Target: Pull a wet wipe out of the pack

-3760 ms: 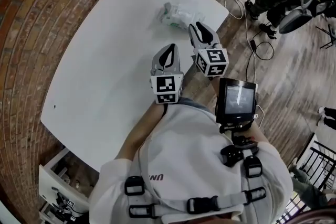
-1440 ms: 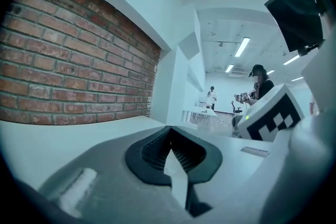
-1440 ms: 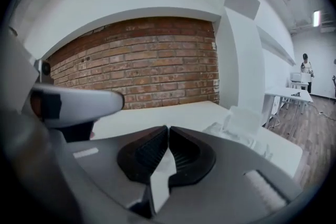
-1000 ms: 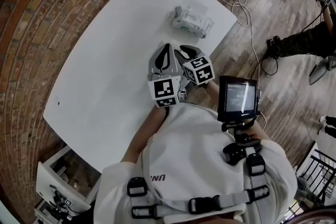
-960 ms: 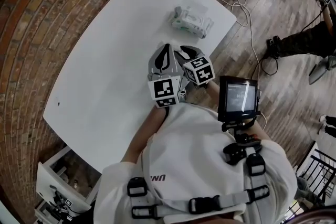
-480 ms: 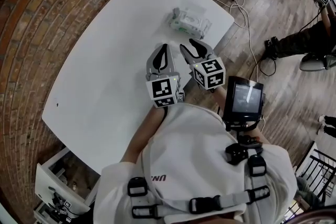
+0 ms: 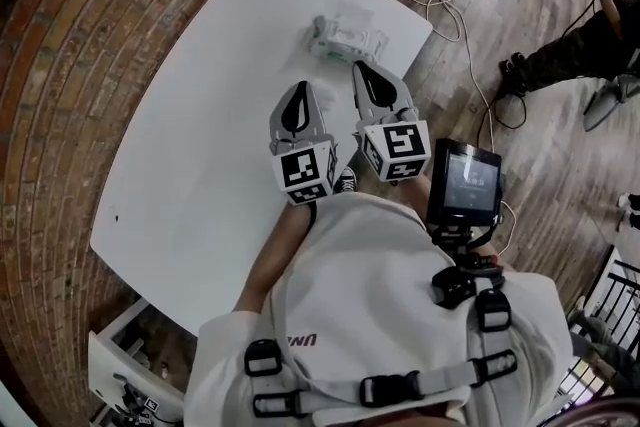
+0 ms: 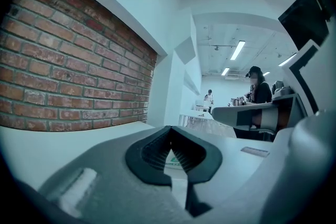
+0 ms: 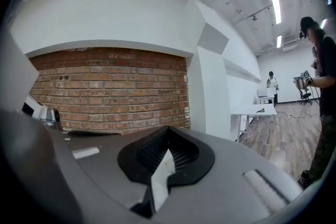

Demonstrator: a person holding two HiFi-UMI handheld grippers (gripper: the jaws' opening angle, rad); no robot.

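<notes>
The wet wipe pack [image 7: 341,36], white with green print, lies near the far edge of the white table [image 7: 200,125]. My left gripper [image 7: 297,95] hovers over the table short of the pack, jaws shut and empty. Through the slit at its jaws [image 8: 170,129] a bit of the pack [image 8: 172,163] shows. My right gripper [image 7: 369,75] is held beside it, raised and a little nearer the pack, apart from it. Its jaws [image 9: 168,129] are shut with nothing gripped; only white table shows through the slit.
A small monitor [image 7: 464,183] hangs on the chest rig at the right. Cables [image 7: 468,45] trail on the wooden floor past the table's right edge, where a person's legs [image 7: 575,55] stand. A white cabinet [image 7: 130,360] sits at lower left.
My right gripper has risen from beside the left one and swung toward the pack. Its jaws spread wide half a second ago and are shut now. The left gripper stayed put.
</notes>
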